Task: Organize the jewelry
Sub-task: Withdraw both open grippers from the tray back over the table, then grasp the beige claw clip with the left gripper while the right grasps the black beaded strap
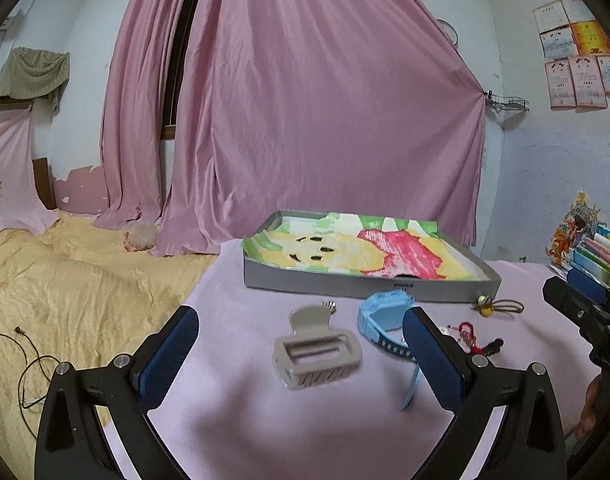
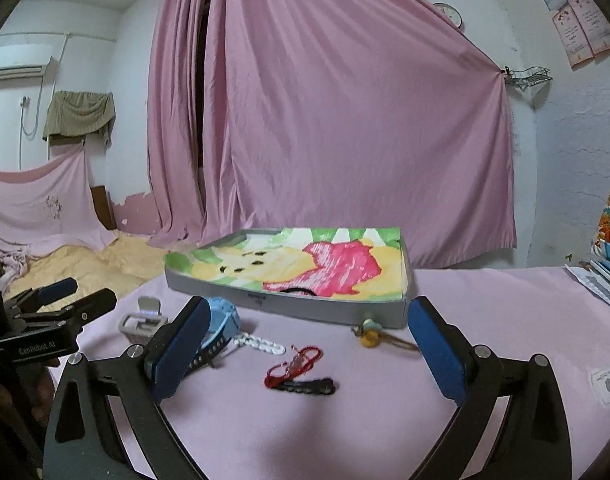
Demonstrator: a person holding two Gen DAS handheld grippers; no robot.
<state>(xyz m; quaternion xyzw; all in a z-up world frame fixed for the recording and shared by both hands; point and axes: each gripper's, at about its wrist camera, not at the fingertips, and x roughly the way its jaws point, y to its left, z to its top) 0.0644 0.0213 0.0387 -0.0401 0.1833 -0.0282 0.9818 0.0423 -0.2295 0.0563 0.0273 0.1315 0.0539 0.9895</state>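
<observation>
Left wrist view: the left gripper (image 1: 301, 316) hovers low over a pink cloth (image 1: 241, 416), its blue-padded jaws spread wide with nothing between them.
Hair claw clip: a beige hair claw clip (image 1: 316, 349) lies on the cloth in the gap between the left jaws, touching neither.
Watch: a light blue watch (image 1: 385, 320) with a dark strap lies just right of the clip, partly hidden behind the right-hand jaw.
Right wrist view: the right gripper (image 2: 307, 314) hangs above the same cloth, jaws wide apart and holding nothing.
Red bracelet: a red cord bracelet (image 2: 295, 366) lies on the cloth between the right jaws, with a black hair clip (image 2: 311, 387) touching its near side.
White chain: a white link chain (image 2: 259, 344) lies between the watch and the bracelet.
Hair tie: a yellow-beaded hair tie (image 2: 371, 334) with a brown loop rests just in front of the box.
Box: a shallow grey box (image 1: 369, 286) lined with a bright flower-print cloth sits beyond all the jewelry, none of the pieces visibly inside it.
Backdrop: a pink curtain (image 1: 305, 100) hangs behind the box; a yellow blanket (image 1: 65, 280) lies to the left.
Other tool: each gripper appears at the edge of the other's view, with part of a hand (image 1: 593, 408) on the right one.
</observation>
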